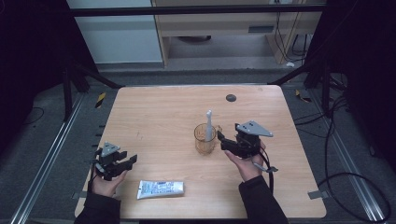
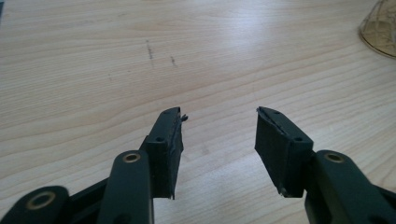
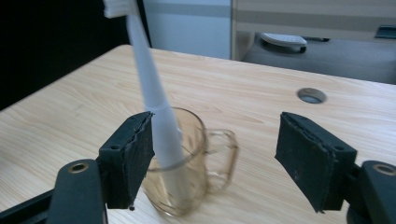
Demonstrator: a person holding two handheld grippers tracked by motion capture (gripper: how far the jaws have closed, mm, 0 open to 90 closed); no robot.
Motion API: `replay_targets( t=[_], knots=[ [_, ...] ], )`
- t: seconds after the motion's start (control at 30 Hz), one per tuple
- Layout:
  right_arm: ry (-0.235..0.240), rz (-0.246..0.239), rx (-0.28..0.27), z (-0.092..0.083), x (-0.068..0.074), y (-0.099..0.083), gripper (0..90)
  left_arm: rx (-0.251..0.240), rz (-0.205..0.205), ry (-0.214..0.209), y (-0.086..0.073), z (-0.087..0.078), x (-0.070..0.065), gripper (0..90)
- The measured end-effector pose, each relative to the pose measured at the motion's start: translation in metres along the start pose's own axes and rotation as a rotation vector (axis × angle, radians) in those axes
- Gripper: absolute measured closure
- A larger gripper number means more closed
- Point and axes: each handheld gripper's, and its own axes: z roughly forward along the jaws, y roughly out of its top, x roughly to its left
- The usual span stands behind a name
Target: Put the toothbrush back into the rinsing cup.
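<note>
Pale wood table (image 1: 163, 116) under both my grippers. My right gripper (image 1: 223, 138) hangs with jaws spread wide, grasping nothing, just beside the amber glass mug (image 1: 205, 139), which sits ahead of it toward its left jaw. The white toothbrush (image 1: 208, 125) stands in the mug, long axis near upright, bristles up. My left gripper (image 1: 127, 160), released and empty, is nearer the toothpaste tube (image 1: 160, 189), lying flat sideways just to its right.

left gripper (image 1: 122, 162): jaws apart | right gripper (image 1: 224, 140): jaws wide apart
</note>
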Motion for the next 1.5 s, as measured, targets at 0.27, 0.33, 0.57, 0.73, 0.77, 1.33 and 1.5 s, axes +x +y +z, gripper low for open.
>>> replay_targets(
  t=[0.27,0.33,0.57,0.73,0.77,1.33,1.5],
  knots=[
    [-0.047,0.001,0.066,-0.019,-0.03,-0.022,27.7,0.012,0.053,-0.043,0.001,-0.002,-0.012,60.8],
    [-0.058,0.016,0.073,-0.024,-0.037,-0.028,27.6,0.022,0.058,-0.063,0.001,-0.002,-0.015,63.4],
    [-0.095,0.016,0.103,-0.034,-0.057,-0.042,27.6,0.048,0.084,-0.144,0.001,-0.002,-0.027,72.2],
    [-0.117,0.016,0.133,-0.037,-0.067,-0.053,27.6,0.07,0.12,-0.212,0.001,-0.003,-0.04,79.0],
    [-0.123,0.019,0.134,-0.037,-0.069,-0.055,27.6,0.074,0.131,-0.224,0.002,-0.003,-0.043,79.9],
    [-0.13,0.023,0.178,-0.035,-0.077,-0.067,27.7,0.116,0.182,-0.302,-0.005,-0.015,-0.065,89.7],
    [-0.132,0.025,0.18,-0.037,-0.078,-0.069,27.7,0.142,0.195,-0.323,-0.012,-0.021,-0.071,89.8]
  ],
)
